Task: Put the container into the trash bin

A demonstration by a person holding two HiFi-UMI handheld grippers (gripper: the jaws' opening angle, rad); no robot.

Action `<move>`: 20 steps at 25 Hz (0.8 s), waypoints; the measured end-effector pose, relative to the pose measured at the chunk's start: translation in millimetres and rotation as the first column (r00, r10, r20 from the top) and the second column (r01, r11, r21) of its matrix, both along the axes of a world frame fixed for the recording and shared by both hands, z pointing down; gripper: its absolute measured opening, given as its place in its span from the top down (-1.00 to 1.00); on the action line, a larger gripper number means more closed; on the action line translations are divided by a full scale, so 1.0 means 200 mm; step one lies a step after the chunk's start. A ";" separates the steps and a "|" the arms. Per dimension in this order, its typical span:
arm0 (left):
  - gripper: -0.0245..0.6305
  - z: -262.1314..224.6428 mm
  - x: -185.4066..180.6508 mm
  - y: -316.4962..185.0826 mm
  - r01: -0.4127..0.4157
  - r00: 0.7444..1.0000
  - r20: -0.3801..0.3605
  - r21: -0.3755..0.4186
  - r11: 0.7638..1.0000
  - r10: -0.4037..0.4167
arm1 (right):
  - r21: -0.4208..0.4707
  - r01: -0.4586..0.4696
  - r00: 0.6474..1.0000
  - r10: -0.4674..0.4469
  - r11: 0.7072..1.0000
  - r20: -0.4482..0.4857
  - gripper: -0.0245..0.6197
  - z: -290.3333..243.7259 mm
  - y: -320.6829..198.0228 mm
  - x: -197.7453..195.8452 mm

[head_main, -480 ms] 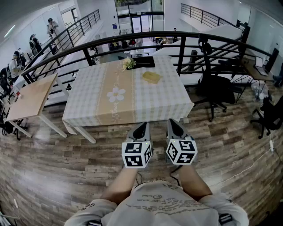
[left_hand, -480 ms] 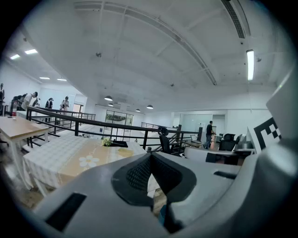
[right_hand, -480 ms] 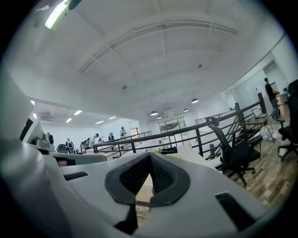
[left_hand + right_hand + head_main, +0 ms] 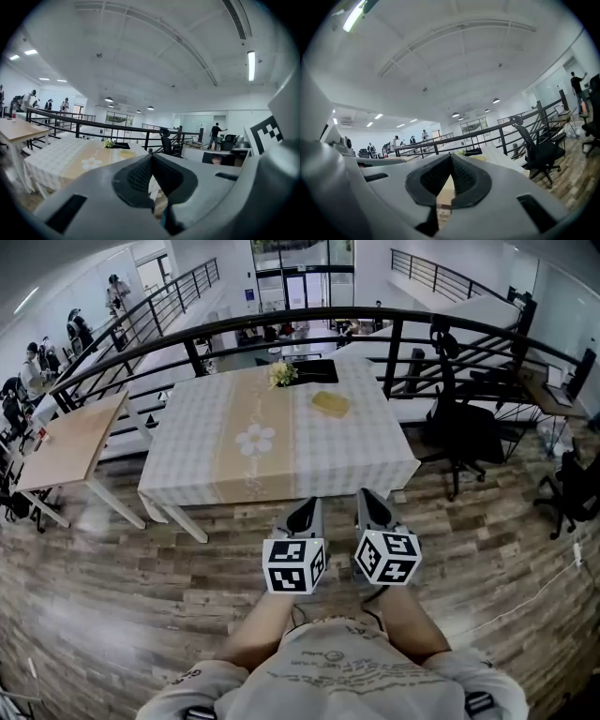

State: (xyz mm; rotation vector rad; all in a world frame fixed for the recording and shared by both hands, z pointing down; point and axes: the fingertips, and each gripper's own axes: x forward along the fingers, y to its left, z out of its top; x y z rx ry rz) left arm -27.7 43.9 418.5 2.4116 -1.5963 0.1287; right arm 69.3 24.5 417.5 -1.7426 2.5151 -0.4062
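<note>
The container is a flat yellow box lying on the far right part of the checked tablecloth; it shows faintly as the yellow box in the left gripper view. My left gripper and right gripper are held side by side over the wooden floor, just short of the table's near edge and well apart from the container. In each gripper view the left gripper and the right gripper have their jaws meeting at the tips with nothing between them. I see no trash bin that I can be sure of.
A small flower bunch and a black boxy object stand at the table's far edge, before a black railing. A wooden desk is at left, black office chairs at right. People stand far off at left.
The table and room have shifted slightly right and down in the head view. Both grippers stay shut and in nearly the same place.
</note>
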 end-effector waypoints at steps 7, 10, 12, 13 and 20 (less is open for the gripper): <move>0.92 0.06 -0.13 0.04 -0.021 1.000 -0.001 -0.011 1.000 0.021 | -0.008 0.002 1.000 -0.002 1.000 -0.007 0.92 0.05 0.05 -0.15; 0.92 0.06 -0.19 0.06 -0.040 0.999 -0.001 -0.009 0.999 0.040 | 0.004 -0.003 1.000 0.003 1.000 -0.021 0.92 0.05 0.07 -0.23; 0.92 0.08 -0.23 0.07 -0.043 0.999 -0.005 -0.012 0.999 0.043 | 0.004 -0.007 1.000 0.007 1.000 -0.027 0.92 0.06 0.09 -0.27; 0.92 0.09 -0.25 0.07 -0.043 0.999 -0.010 -0.015 0.999 0.043 | 0.001 -0.006 0.999 0.006 1.000 -0.031 0.92 0.07 0.09 -0.29; 0.92 0.12 -0.35 0.02 -0.025 0.999 -0.021 -0.016 1.000 0.025 | 0.005 -0.006 0.998 0.006 1.000 -0.057 0.92 0.09 0.04 -0.35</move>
